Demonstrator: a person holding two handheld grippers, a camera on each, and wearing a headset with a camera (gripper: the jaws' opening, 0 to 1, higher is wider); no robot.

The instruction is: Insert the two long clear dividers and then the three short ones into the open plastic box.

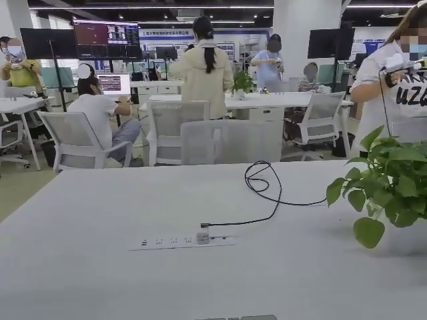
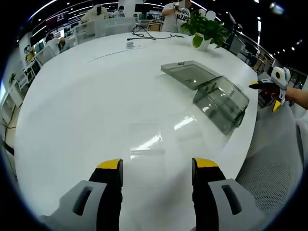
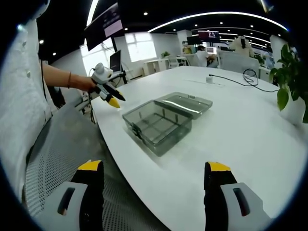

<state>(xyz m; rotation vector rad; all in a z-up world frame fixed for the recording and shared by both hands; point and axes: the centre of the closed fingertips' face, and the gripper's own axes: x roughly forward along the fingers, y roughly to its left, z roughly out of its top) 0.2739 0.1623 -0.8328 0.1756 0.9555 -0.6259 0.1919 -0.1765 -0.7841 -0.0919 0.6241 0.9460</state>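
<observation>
White tabletop (image 1: 100, 267) first, head view: a flush power strip (image 1: 181, 241) and looping black cable (image 1: 267, 193) on it. Left gripper view: my left claw (image 2: 158, 164), spread and empty, faces the clear flat plastic dividers (image 2: 147, 140) lying just ahead, long edge crosswise; the smoky open plastic box (image 2: 219, 101) sits beyond, rightward. Right gripper view: right claw (image 3: 154, 166) spread, empty, box straight ahead.

Open box (image 2: 220, 100) on table (image 2: 72, 106), near its edge. Lid (image 2: 188, 73) laid flat on box's far side. Clear dividers (image 2: 147, 139) flat on table, left of box in left gripper view, apart from it. Plant (image 2: 206, 28) beyond lid. Power strip (image 1: 181, 241) and cable (image 1: 267, 193) left of plant. 1 chair (image 1: 230, 141) behind table.
</observation>
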